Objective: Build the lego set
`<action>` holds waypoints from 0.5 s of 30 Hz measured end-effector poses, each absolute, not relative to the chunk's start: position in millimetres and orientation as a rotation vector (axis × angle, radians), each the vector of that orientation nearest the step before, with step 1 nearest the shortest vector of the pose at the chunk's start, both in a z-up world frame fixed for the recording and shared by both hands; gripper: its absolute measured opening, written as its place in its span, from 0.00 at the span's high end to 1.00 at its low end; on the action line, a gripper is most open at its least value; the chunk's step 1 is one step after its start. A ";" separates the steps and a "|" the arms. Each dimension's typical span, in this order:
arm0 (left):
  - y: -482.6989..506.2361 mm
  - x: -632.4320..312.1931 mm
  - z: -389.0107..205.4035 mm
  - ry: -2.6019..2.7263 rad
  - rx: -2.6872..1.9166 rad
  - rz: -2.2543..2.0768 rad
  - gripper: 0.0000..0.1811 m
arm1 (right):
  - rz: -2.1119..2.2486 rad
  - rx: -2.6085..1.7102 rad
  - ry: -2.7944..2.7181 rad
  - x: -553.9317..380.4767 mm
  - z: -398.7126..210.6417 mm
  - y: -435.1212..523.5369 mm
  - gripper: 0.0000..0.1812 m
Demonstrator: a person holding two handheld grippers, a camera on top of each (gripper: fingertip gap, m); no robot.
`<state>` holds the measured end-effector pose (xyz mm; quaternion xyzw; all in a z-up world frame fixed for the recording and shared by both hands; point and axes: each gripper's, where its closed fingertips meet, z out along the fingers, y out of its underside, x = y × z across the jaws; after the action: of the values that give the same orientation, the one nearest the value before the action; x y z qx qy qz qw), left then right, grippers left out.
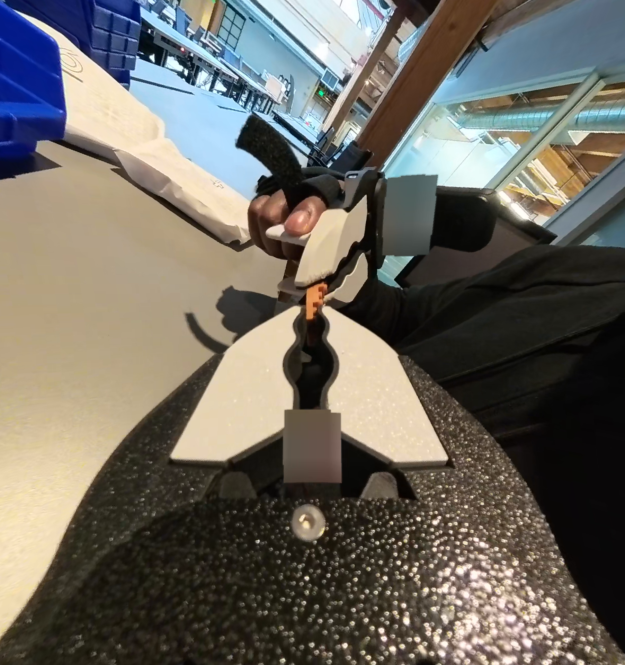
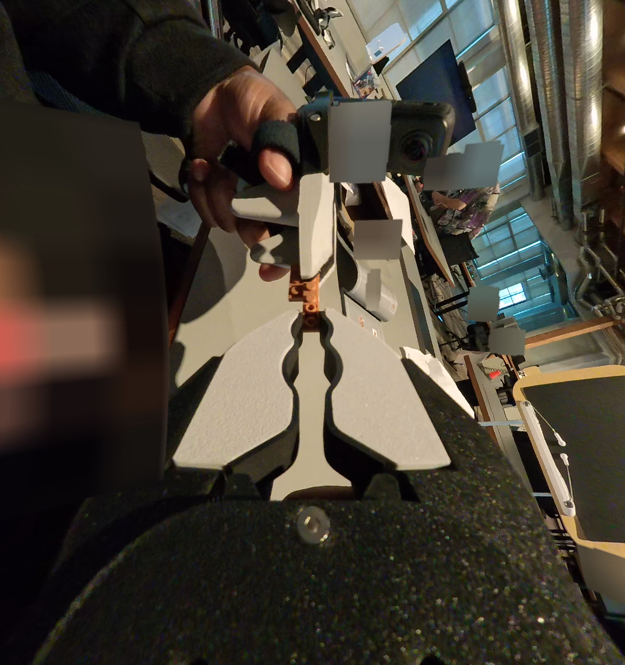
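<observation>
Left wrist view: grey table [image 1: 70, 324] fills 9 o'clock, blue bin [image 1: 16, 82] up at 10, white paper bag [image 1: 149, 158] just beside it toward 11. Both tools held up in the air above the table, tips meeting near frame centre.

Left gripper [image 1: 312, 320] at 6, fingers narrow, pinched on the lower end of an orange lego piece [image 1: 314, 306]. Right gripper [image 1: 321, 284] comes in from 1 o'clock, a hand [image 1: 282, 219] wrapped round its handle, and its tips are closed on the upper end of the same orange bit.

Right wrist view shows the reverse: right gripper [image 2: 311, 324] at 6, fingers narrow, clamped on a small orange lego brick [image 2: 310, 316]; left gripper [image 2: 309, 277] hangs from 12 with a hand [image 2: 239, 144] on it, shut on a wider orange plate [image 2: 303, 290]. The two orange parts touch; can't tell if they are fully seated.

Step in hand looks like pressing two pieces together mid-air. To do it well: keep both grips firm, line studs up square, push straight along the joint axis, no twisting, since small parts could pivot out of the pads. Release one side only once the seam looks closed.

Lego itself: tiny, glossy orange-brown, round studs visible on the faces, thin plate shape edge-on from the left view. Mostly hidden by the tips.
</observation>
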<state>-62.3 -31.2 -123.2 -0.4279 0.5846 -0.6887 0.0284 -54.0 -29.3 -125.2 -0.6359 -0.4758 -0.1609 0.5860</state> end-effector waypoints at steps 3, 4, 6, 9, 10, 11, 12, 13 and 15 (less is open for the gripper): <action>-30.4 -61.3 -121.8 1.784 -1.316 -2.133 0.98 | -0.380 -1.480 -1.087 -53.3 -124.0 -28.6 0.96; -30.2 -61.0 -121.4 1.777 -1.316 -2.136 0.98 | -0.385 -1.478 -1.079 -53.0 -123.7 -28.3 0.96; -29.6 -60.2 -120.9 1.764 -1.317 -2.142 0.98 | -0.395 -1.474 -1.068 -52.4 -123.3 -27.8 0.96; -28.9 -58.8 -118.9 1.735 -1.311 -2.154 0.98 | -0.414 -1.460 -1.045 -51.3 -121.1 -27.2 0.96; -28.8 -58.4 -118.0 1.722 -1.310 -2.161 0.98 | -0.420 -1.454 -1.037 -51.0 -120.1 -27.2 0.96; -28.7 -58.1 -117.2 1.710 -1.311 -2.171 0.98 | -0.423 -1.449 -1.029 -50.9 -119.3 -27.1 0.96; -28.6 -57.9 -116.5 1.699 -1.311 -2.179 0.98 | -0.427 -1.447 -1.022 -50.8 -118.7 -27.1 0.96; -28.4 -57.7 -116.2 1.691 -1.311 -2.182 0.98 | -0.432 -1.445 -1.018 -50.6 -118.5 -26.9 0.96; -27.7 -57.0 -115.9 1.680 -1.314 -2.181 0.98 | -0.442 -1.444 -1.008 -50.0 -118.3 -26.2 0.96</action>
<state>-57.0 -27.7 -115.9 -0.4303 0.5501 -0.7142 0.0457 -50.0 -26.2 -118.3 -0.6268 -0.4378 -0.1917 0.6155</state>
